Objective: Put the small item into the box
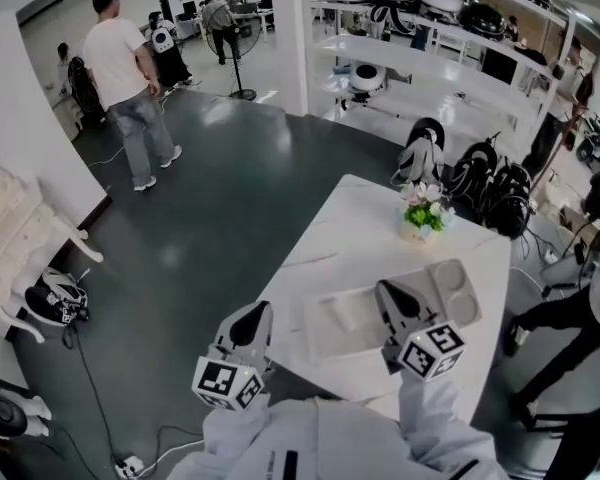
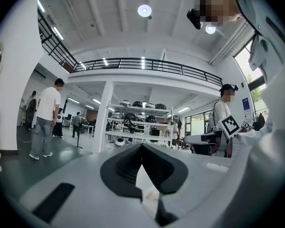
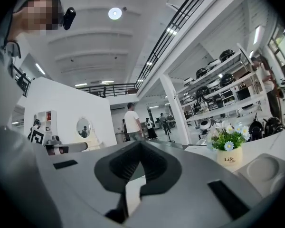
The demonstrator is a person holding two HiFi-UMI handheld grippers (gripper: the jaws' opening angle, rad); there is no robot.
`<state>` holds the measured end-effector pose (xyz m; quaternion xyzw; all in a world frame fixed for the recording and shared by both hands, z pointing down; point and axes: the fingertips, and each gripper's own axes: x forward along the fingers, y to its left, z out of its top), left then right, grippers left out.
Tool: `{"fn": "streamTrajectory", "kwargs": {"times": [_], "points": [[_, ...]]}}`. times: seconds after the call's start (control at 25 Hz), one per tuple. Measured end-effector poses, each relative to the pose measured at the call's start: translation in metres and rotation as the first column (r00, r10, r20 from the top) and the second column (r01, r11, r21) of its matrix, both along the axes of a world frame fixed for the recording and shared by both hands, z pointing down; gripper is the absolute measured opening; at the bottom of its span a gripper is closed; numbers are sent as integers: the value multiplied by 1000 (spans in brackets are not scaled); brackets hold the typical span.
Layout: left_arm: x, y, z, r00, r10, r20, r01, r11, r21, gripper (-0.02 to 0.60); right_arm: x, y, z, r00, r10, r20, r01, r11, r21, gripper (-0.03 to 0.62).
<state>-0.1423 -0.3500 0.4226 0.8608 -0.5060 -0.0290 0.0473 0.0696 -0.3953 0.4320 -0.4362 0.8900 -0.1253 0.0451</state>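
Right hand-held gripper [image 1: 388, 293] covers the compartment tray's [image 1: 450, 268] near corner. Sleeves [image 1: 430, 418] hide the worktop's [image 1: 350, 228] near edge. Small item: cannot be made out anywhere. Flower pot [image 3: 229, 158] lettering's lower line too small to read.

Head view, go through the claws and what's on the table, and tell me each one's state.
Left claw: shut, empty.
Right claw: shut, empty.
Flower pot: upright on the table.
Tray: flat on the table, visible wells empty.
White panel: flat beside the tray; too faint to tell more.
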Motion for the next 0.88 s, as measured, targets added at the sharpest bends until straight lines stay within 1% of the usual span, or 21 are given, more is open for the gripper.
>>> {"fn": "streamTrajectory", "kwargs": {"times": [0.36,0.88], "points": [[-8,-1,-4,1000,-30,-1,30,1000,-1,-2,7,-2,-7,999,32,-24,-32,999,21,-8],[-13,-10,7,999,-50,6,50,998,-22,-2,20,-8,3,996,70,-49,-68,997,26,-8]]}}
